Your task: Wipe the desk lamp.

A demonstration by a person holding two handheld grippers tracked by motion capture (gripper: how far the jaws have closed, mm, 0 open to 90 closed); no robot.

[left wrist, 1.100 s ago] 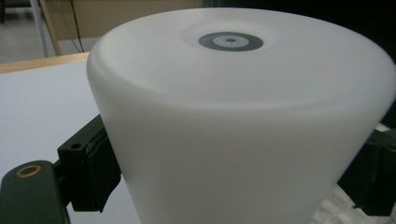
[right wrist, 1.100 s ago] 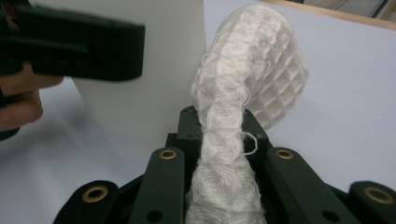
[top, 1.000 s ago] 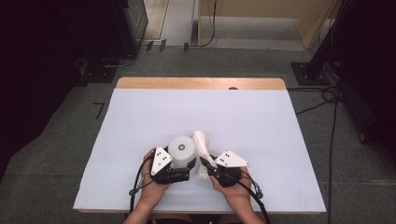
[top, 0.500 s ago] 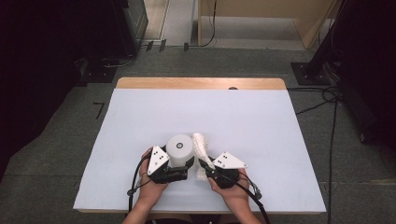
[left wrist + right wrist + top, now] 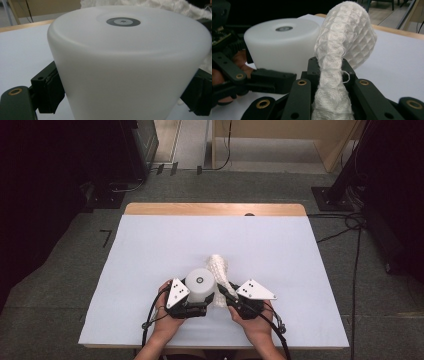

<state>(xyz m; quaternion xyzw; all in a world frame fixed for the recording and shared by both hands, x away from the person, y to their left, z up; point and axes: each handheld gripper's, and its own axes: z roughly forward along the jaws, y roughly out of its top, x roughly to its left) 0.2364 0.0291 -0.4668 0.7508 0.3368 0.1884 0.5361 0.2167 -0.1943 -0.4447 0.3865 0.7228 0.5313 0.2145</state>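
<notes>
We are clamping the stiff, smooth white cup (image 5: 200, 284) by its sides in the left hand-held gripper (image 5: 192, 306) at the near worktop (image 5: 150, 245) edge, while the right hand-held gripper (image 5: 231, 296) is pinching the soft, light knitted cloth (image 5: 342, 50) just beside it.

Near the front edge of the white-covered rectangular table (image 5: 150, 250), the translucent white plastic cup (image 5: 200, 284), turned upside down, sits between the jaws of the left gripper (image 5: 192, 306). Just to its right, touching it, the white knitted cloth roll (image 5: 220, 270) stretches away toward the table's middle, its near end pinched in the right gripper (image 5: 227, 295). Both hands come in from the front edge, side by side.
</notes>
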